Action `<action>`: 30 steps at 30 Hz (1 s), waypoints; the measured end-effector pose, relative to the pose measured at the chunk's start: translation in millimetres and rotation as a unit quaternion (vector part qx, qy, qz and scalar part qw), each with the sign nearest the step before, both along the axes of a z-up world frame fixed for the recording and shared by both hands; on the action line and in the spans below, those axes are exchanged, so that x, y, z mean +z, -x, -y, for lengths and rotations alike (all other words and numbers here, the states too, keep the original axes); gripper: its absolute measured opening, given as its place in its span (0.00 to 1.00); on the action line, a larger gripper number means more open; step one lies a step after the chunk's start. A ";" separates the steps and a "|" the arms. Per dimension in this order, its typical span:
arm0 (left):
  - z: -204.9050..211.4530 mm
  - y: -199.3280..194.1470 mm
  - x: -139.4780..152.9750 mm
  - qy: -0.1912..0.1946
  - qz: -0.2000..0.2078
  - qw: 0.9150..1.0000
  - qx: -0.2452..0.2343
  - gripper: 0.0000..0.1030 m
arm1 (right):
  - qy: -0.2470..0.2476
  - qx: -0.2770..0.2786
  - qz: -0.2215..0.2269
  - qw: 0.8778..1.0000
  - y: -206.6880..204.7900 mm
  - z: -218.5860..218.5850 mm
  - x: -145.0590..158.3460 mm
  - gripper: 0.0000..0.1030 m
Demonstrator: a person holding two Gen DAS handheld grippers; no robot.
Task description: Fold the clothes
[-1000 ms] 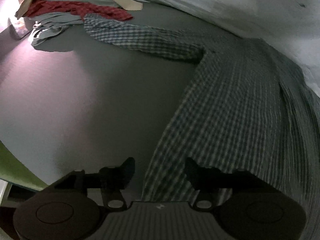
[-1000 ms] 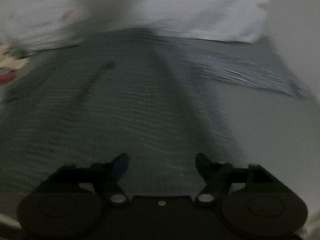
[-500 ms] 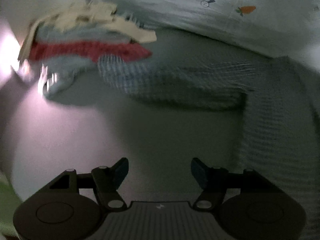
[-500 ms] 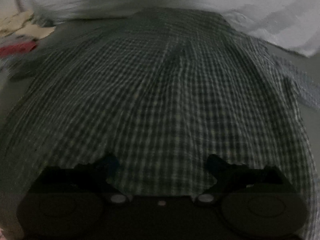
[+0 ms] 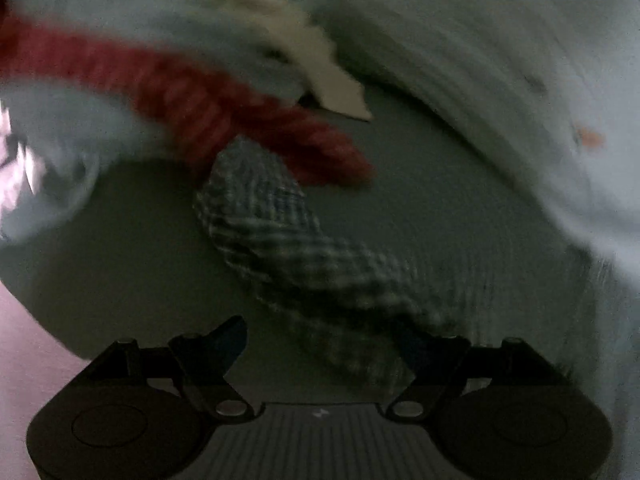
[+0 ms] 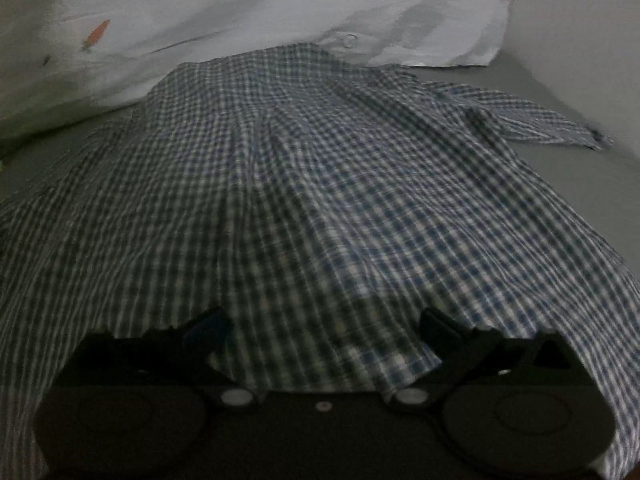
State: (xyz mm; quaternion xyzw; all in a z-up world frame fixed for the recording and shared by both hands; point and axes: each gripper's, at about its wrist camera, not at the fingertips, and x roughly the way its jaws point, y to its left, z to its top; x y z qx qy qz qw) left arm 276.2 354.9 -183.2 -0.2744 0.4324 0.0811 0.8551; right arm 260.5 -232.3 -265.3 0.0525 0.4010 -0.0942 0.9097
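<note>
— So, where's the checked shirt [image 6: 304,208]?

— Spread flat on the grey bed surface [image 6: 576,176], filling the space ahead of the right gripper [image 6: 322,330], whose jaws are released and spread wide above the cloth.

— And the left gripper [image 5: 320,340]?

— Released too, gripping nothing. The shirt's sleeve [image 5: 280,232] runs from between its fingers forward and left, blurred, ending just under a red garment [image 5: 224,104] in a pile with a cream piece [image 5: 304,52]. A white carrot-print sheet [image 6: 248,12] lies beyond the shirt.
</note>
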 end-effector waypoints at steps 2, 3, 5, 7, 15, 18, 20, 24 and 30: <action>-14.5 -0.3 -3.1 0.056 0.013 0.997 0.043 0.39 | 0.000 -0.016 -0.008 1.000 1.6 0.9 -1.3 1.00; -18.3 -0.8 -3.0 0.069 0.011 0.996 0.060 0.09 | -0.001 -0.024 -0.012 1.000 2.2 0.9 -1.8 1.00; -18.8 0.8 3.9 0.068 0.016 0.995 0.071 0.00 | -0.001 -0.036 -0.015 0.999 2.9 -0.2 -1.9 1.00; -17.7 3.8 13.2 0.062 0.027 0.995 0.073 0.00 | -0.001 -0.044 -0.015 0.999 4.0 -1.3 -1.7 1.00; 2.4 29.1 87.3 0.035 0.095 0.994 0.039 0.00 | 0.003 -0.065 -0.004 0.998 8.2 -6.0 -1.9 1.00; 35.5 42.8 136.5 -0.020 0.152 0.988 -0.032 0.00 | 0.004 -0.070 -0.002 0.998 8.8 -6.6 -2.3 1.00; 70.2 41.2 150.9 -0.063 0.158 0.979 -0.111 0.01 | 0.004 -0.074 0.001 0.997 8.7 -7.4 -2.6 1.00; 121.1 20.4 114.6 -0.046 0.068 0.974 -0.213 0.25 | 0.005 -0.078 0.004 0.997 7.1 -7.9 -3.4 1.00; 136.4 43.0 59.5 -0.055 -0.030 0.965 -0.253 0.47 | 0.006 -0.077 0.009 0.997 7.5 -8.6 -4.6 1.00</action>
